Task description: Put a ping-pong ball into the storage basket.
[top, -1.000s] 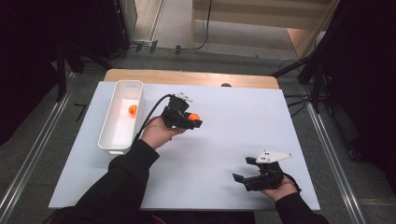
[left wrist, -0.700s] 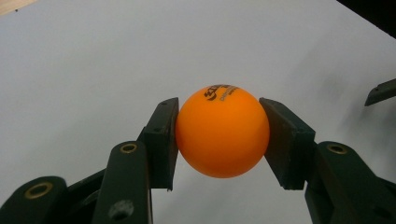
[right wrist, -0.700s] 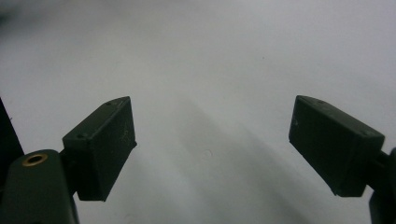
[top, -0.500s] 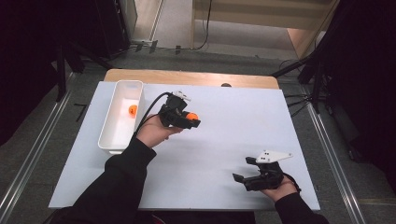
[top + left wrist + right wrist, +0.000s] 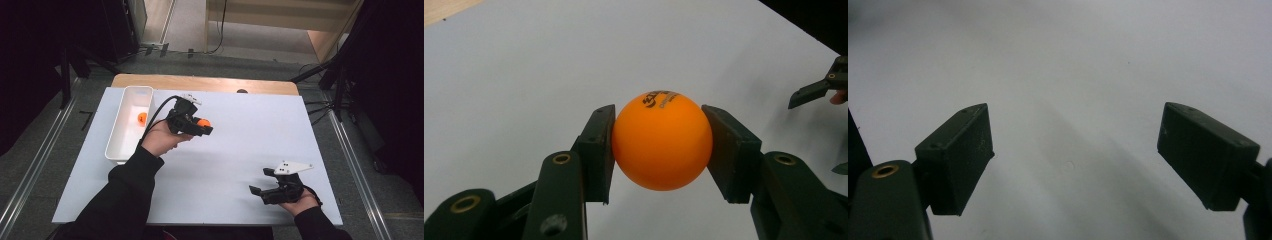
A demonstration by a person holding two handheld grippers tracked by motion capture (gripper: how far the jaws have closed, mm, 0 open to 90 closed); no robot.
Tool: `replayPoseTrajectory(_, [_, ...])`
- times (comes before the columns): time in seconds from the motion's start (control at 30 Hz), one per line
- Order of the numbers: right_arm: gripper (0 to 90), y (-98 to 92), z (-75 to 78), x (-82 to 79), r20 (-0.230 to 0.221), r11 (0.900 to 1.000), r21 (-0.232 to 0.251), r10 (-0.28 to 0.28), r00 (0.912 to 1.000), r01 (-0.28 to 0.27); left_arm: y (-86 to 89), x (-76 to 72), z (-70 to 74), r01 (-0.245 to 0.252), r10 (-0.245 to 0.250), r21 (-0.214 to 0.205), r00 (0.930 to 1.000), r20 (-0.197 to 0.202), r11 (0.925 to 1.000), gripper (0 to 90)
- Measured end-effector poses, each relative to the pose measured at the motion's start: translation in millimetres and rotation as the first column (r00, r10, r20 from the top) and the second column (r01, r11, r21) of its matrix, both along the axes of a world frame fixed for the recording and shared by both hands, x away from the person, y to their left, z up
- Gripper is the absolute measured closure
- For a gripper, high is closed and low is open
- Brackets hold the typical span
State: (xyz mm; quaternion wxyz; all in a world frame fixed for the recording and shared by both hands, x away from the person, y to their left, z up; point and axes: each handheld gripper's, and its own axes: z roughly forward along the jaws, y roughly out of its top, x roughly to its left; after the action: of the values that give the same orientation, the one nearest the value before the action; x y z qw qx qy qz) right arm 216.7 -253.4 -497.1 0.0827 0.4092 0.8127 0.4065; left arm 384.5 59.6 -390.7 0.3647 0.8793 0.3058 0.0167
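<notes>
Right claw, 5 o'clock on the counter: jaws wide, nothing between them. Left claw, toward 11 o'clock: clamped on an orange ball (printed logo up). Farther, 10 o'clock: white tray holding a second orange ball.

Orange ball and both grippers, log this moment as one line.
left gripper: shut on orange ball | right gripper: open, empty | white tray: holds second orange ball
</notes>
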Motion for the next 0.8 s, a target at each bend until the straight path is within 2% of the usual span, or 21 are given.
replayPoseTrajectory(0.17, [13.2,0.3,0.0,-0.1,-0.001,1.0,0.004,-0.001,1.0,0.001,5.3,0.6,4.4,-0.004,0.004,0.004,1.0,-0.002,1.0,50.6])
replayPoseTrajectory(0.33, [13.1,0.2,-0.1,-0.1,0.0,1.0,-0.003,0.003,1.0,-0.003,10.3,1.2,8.5,-0.013,0.013,0.019,0.9998,0.017,0.9997,50.6])
replayPoseTrajectory(0.8, [13.1,0.1,0.1,-0.2,0.0,1.0,0.002,-0.001,1.0,0.001,22.6,5.1,13.5,-0.018,0.018,0.012,0.9998,0.009,0.9998,50.6])
